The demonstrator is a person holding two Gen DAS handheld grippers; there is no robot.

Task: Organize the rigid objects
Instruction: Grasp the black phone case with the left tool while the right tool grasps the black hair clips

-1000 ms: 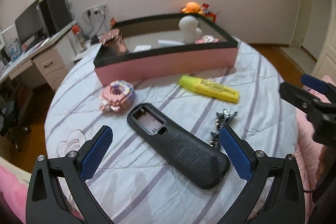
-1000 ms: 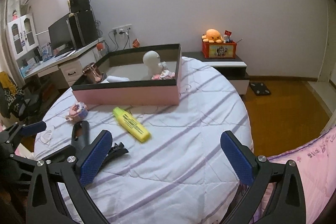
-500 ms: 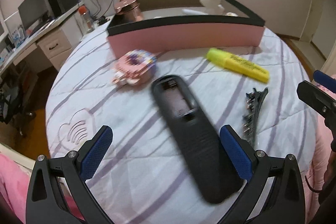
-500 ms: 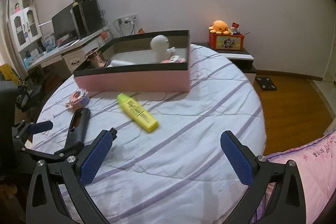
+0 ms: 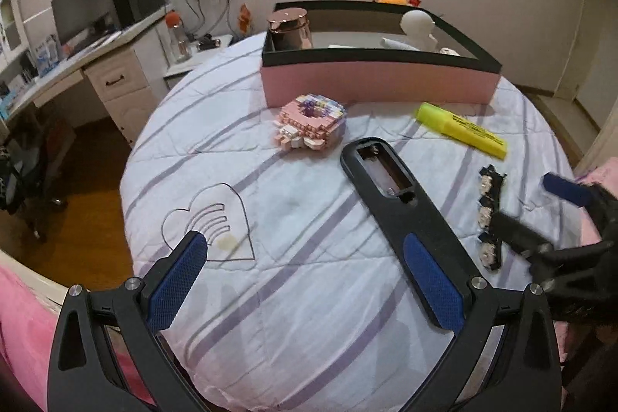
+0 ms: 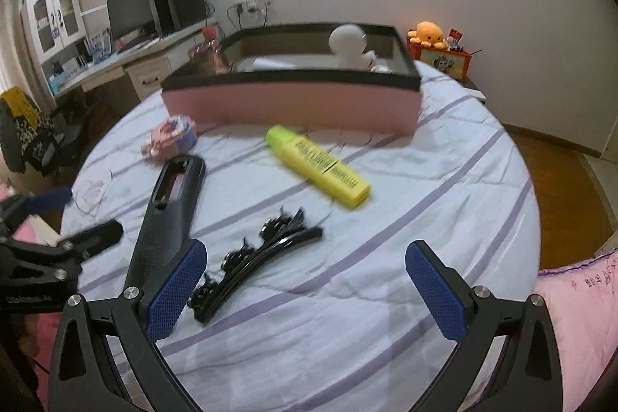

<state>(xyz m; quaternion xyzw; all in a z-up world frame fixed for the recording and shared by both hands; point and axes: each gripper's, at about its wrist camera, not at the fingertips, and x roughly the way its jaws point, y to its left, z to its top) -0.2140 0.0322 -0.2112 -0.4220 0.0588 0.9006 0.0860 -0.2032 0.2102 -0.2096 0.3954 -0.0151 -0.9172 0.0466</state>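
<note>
On the round bed covered in a white, purple-striped quilt [image 5: 309, 315] lie four loose things: a long black plastic remote control with its battery bay uncovered [image 5: 401, 203], a yellow highlighter pen [image 6: 316, 165], a black hair clip set with dark flowers [image 6: 247, 261] and a small pink building-block model [image 5: 309, 122]. Behind them stands a shallow pink box with a black rim [image 5: 378, 83].

The left gripper [image 5: 305, 284] hangs over the quilt's heart outline with its blue-padded fingers spread wide and nothing between them; its right finger overlaps the remote's near end. The right gripper [image 6: 307, 290] is likewise spread wide and empty, above the clip.

Only the left view shows a copper-coloured jar [image 5: 289, 29] sharply in the box's left corner. Only the right view takes in the orange plush octopus [image 6: 426, 33] on its printed box [image 6: 444, 60] beyond the bed. A white round-headed figurine [image 6: 347, 45] inside the box appears in both.
</note>
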